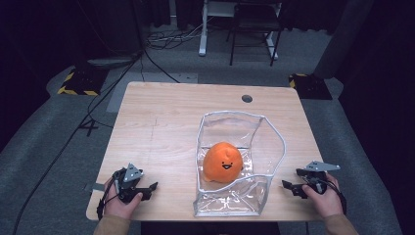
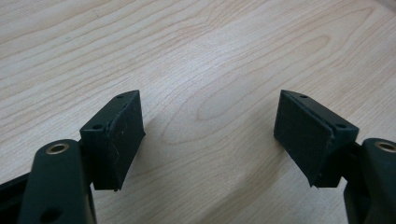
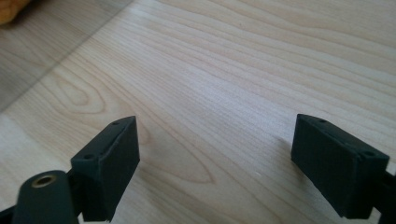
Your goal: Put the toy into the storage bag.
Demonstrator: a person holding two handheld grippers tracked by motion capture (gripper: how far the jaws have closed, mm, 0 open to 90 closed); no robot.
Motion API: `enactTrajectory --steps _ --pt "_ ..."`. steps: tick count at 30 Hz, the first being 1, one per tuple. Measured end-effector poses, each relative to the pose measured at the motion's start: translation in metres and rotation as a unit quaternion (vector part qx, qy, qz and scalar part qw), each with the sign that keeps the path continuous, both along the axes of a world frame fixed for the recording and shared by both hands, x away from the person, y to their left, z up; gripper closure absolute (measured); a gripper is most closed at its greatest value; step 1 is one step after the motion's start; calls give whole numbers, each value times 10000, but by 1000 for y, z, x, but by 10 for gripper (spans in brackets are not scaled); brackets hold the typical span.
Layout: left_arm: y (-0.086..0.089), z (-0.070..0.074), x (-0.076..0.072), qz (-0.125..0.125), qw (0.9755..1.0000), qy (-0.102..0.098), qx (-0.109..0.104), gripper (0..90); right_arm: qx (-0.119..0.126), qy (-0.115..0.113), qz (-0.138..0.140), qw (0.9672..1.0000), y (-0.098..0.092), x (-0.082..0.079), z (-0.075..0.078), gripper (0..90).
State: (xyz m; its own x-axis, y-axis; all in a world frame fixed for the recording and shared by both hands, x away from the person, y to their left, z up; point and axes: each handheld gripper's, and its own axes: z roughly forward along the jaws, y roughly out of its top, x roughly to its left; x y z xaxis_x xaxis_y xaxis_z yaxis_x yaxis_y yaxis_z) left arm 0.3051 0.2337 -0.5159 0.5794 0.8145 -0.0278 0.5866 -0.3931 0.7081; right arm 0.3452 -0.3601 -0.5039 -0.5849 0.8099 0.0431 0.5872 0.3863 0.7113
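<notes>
Plush toy [image 1: 222, 162], orange and round with a small face, sits inside the clear plastic bag [image 1: 264, 188] that stands open-topped on the wooden table [image 1: 161, 112], right of the table's middle and near your edge; that is where your work lies. The bag's long axis runs away from you, its near wall close to the front edge and its far wall toward the cable hole [image 1: 247, 98]; the toy rests in the near half, against the left wall.

Your right gripper [image 1: 292, 188] is the nearer of the two; it sits just beside the bag's right wall, near the front corner, with its jaws pointing left toward the bag, so the toy lies to its left and a little farther from you, behind clear plastic. Your left gripper [image 1: 149, 190] is well apart from the bag's left wall, jaws pointing right across bare wood.

Both grippers stand wide open and hold nothing. In the right gripper view [image 3: 215, 163] the two black pads are spread with only wood grain between them; a corner of orange and the bag's faint edge show at the upper left. In the left gripper view [image 2: 210, 140] the pads are likewise far apart over bare table. My judgement: the right hand is better placed to take the bag's rim.
</notes>
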Motion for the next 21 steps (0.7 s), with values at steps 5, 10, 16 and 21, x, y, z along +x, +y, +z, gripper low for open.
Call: enactTrajectory --steps 5,10,16,21 --pt "0 0 0 0 10000 0 -1 246 -150 -302 -87 9994 7 -2 -6 86" --pt "0 0 0 2 10000 -1 -3 246 -186 -265 12 9995 9 -1 -7 46" --pt "0 0 0 1 10000 -1 -2 246 -235 -218 150 9994 10 0 -8 0" --pt "0 0 0 -1 10000 0 -1 246 -233 -223 146 9994 10 0 -8 0"
